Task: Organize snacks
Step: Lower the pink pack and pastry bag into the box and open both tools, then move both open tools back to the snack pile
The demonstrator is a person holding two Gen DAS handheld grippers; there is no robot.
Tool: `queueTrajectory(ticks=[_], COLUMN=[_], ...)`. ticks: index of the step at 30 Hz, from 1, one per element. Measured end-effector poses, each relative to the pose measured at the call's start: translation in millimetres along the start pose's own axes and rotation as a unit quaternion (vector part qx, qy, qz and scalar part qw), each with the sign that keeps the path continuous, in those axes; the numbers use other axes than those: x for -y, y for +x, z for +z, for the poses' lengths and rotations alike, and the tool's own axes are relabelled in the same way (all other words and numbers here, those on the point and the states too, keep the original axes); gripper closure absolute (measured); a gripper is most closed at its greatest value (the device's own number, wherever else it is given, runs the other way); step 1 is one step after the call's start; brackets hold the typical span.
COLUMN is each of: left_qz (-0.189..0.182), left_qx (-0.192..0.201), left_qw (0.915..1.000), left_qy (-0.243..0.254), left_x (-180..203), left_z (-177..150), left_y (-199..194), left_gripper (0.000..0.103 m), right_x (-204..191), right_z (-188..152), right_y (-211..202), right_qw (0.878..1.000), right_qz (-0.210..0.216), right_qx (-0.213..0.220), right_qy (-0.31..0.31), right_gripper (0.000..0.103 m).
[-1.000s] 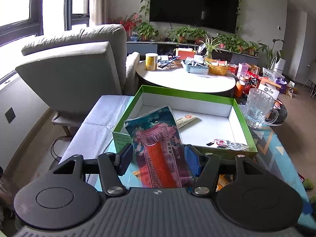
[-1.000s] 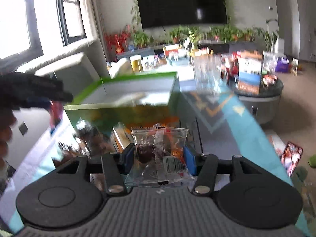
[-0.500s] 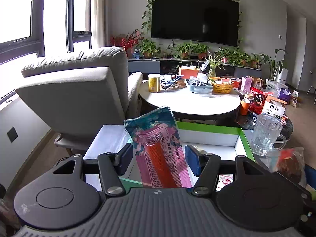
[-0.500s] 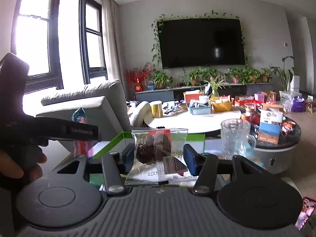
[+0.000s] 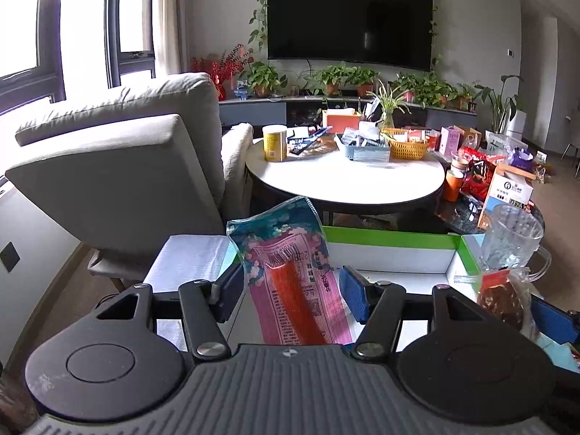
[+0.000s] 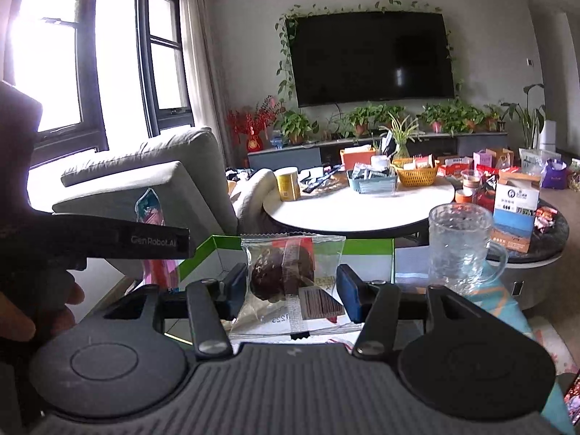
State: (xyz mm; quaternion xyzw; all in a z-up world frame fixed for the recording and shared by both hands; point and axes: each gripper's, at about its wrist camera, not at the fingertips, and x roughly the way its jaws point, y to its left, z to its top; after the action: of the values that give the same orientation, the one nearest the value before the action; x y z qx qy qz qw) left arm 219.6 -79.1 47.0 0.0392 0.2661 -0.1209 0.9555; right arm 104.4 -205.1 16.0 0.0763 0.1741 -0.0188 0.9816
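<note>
Grey armchair [image 5: 119, 166] on my left under the bright windows [image 6: 54, 61]; ahead, a round white surface [image 5: 344, 177] with a yellow can [image 5: 274, 143], a blue tray [image 5: 366, 150] and an orange basket [image 5: 404, 146]. Behind it a plant-lined shelf [image 5: 348, 103] and a dark TV [image 5: 349, 16]. On the right, a lower dark surface [image 6: 543, 233] crowded with boxes.

Just below me is the green-rimmed box [image 5: 391, 241], white inside, and at its right corner a clear glass mug [image 5: 511, 237].

My left tool [image 5: 288, 284] pinches a long pink and teal snack packet [image 5: 290, 272], upright over the box's left end. My right tool [image 6: 291, 288] pinches a clear-wrapped dark pastry [image 6: 286, 272] over the box's near edge, the mug just to its right.

A second ago the box lay open wide beneath my left tool and the right view was blurred and low against the box's side. Both tools have since come forward and lifted: the box now shows only its far wall and the room stands level.
</note>
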Motion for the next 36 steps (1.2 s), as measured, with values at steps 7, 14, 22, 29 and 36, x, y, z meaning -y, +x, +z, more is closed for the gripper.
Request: queueTrajectory(ticks=[7, 14, 22, 29, 36], left_qz=[-0.006, -0.017, -0.012, -0.007, 0.002], left_qx=[-0.033, -0.061, -0.075, -0.078, -0.076], left_qw=[0.9994, 0.9979, 0.9971, 0.9969, 0.997], left_qy=[0.009, 0.012, 0.003, -0.002, -0.015], left_x=[3, 5, 0, -9, -25], left_z=[-10, -18, -21, -27, -37], left_y=[25, 39, 38, 25, 0], left_gripper=[0.049, 0.058, 0.056, 0.053, 0.052], right_x=[0, 2, -2, -5, 5], right_z=[-3, -9, -15, -14, -22], right_y=[22, 34, 37, 24, -3], right_qw=[1.0, 0.999, 0.997, 0.997, 0.997], right_qz=[0.0, -0.004, -0.01, -0.006, -0.003], right_qx=[-0.024, -0.048, -0.078, -0.078, -0.076], right_qy=[0.002, 0.008, 0.004, -0.006, 0.003], right_gripper=[0.046, 0.045, 0.043, 0.042, 0.042])
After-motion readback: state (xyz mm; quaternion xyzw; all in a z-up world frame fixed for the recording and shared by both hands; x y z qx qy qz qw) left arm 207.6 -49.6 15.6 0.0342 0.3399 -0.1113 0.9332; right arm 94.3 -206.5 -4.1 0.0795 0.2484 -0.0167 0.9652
